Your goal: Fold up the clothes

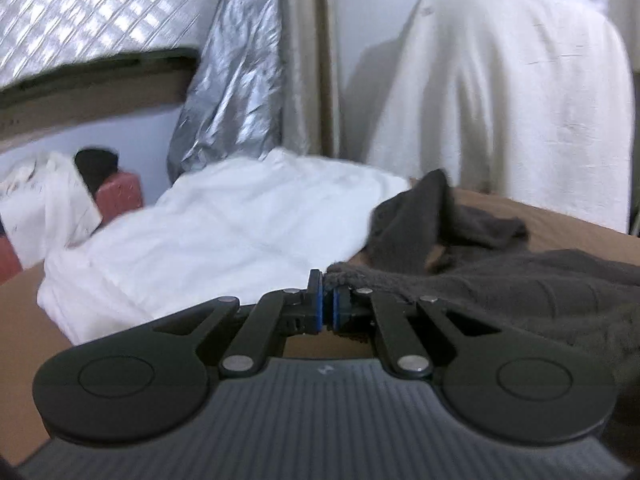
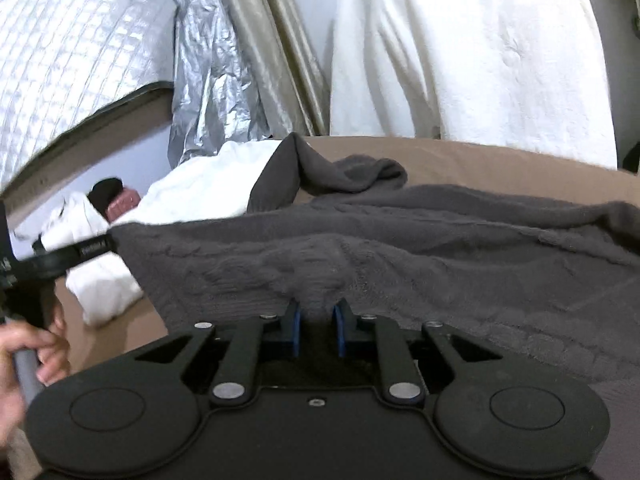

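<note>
An edge of the dark grey towel is clamped in the closed left tongs. A raised fold of it is pinched between the pads of the right tongs. White laundry is heaped near the table's far left corner.

My views are dim and soft with motion blur; fisheye bends the edges; daylight glares through the window.

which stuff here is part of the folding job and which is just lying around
In the job:
- dark grey garment
- left gripper, shut on its edge
- right gripper, a fold between its jaws

Lying about:
- white folded cloth
- silver foil sheet
- white cloth draped behind
- pinkish box
</note>
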